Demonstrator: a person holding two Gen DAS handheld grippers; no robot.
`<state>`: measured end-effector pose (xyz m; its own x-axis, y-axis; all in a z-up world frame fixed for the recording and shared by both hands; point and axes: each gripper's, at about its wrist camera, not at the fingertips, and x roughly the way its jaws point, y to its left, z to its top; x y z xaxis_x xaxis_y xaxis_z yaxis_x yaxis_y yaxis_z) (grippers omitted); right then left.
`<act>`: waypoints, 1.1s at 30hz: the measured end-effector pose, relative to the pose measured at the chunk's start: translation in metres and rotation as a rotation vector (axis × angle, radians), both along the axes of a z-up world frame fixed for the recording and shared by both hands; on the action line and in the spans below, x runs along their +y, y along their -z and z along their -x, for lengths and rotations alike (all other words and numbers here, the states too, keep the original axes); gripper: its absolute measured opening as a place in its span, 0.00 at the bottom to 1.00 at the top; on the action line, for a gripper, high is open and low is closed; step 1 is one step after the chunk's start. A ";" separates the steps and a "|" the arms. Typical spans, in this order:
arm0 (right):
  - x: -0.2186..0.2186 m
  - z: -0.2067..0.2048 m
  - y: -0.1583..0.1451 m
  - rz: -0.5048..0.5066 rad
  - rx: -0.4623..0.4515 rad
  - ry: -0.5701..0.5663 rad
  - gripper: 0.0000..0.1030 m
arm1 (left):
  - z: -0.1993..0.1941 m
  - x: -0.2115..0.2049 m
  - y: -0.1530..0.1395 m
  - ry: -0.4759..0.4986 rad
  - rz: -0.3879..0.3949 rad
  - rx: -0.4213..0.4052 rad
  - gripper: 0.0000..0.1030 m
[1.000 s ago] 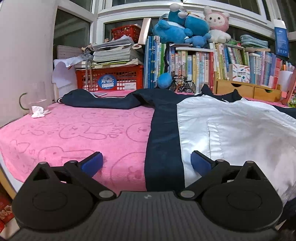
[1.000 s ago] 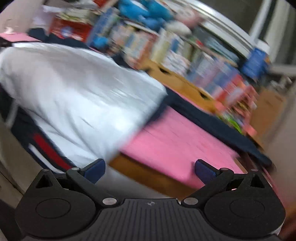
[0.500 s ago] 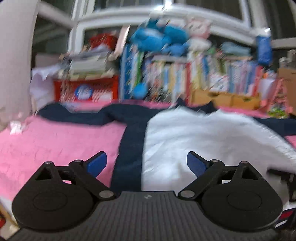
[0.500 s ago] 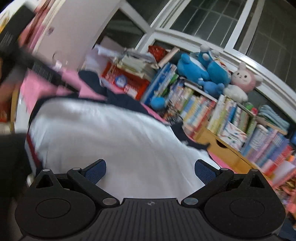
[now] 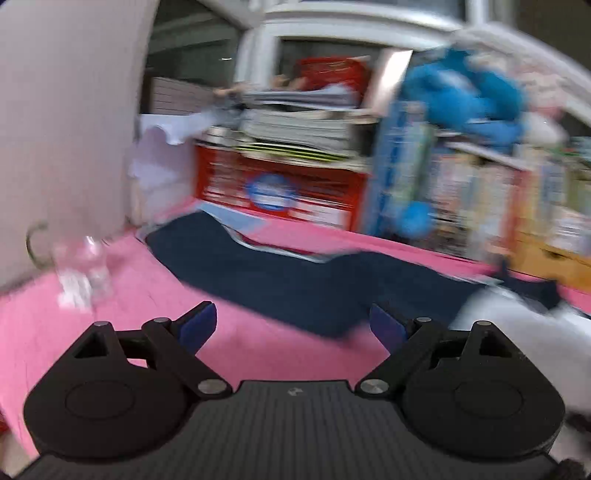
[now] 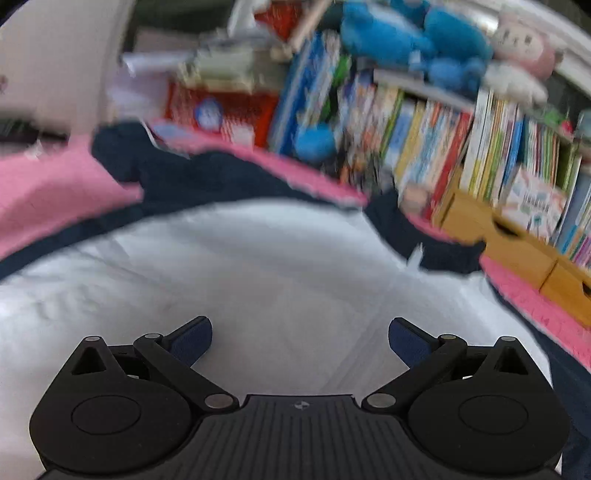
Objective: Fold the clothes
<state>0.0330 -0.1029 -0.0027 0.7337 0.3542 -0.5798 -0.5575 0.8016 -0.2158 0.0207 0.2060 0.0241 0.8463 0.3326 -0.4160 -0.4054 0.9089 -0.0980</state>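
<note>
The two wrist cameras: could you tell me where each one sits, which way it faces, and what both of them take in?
Left wrist: sits behind the open left gripper, facing the navy sleeve on the pink towel; only its own fingers show.
Right wrist: sits behind the open right gripper, low over the white jacket body, facing the bookshelf; only its own fingers show.
Shared: the jacket, pink towel, red crate and blue plush toy.

A jacket (image 6: 258, 266) — white body, navy sleeves and trim — lies spread flat, its white panel directly ahead of and beneath the right tool's open tips. One navy sleeve (image 5: 288, 273) stretches out flat just beyond the left tool's tips, running away to their left — details blurred.
</note>
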 end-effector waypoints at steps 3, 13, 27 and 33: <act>-0.005 -0.005 0.001 -0.028 0.038 0.002 1.00 | -0.048 0.051 0.004 -0.124 0.143 0.038 0.81; -0.005 -0.004 0.001 -0.020 0.033 0.002 1.00 | -0.115 0.141 0.037 -0.428 0.269 0.035 0.71; 0.002 0.005 0.001 0.031 -0.032 0.001 1.00 | -0.122 0.111 -0.057 -0.298 -0.383 -0.174 0.04; 0.005 0.010 0.003 0.064 -0.074 -0.001 1.00 | -0.154 0.137 -0.005 -0.362 -0.247 0.152 0.05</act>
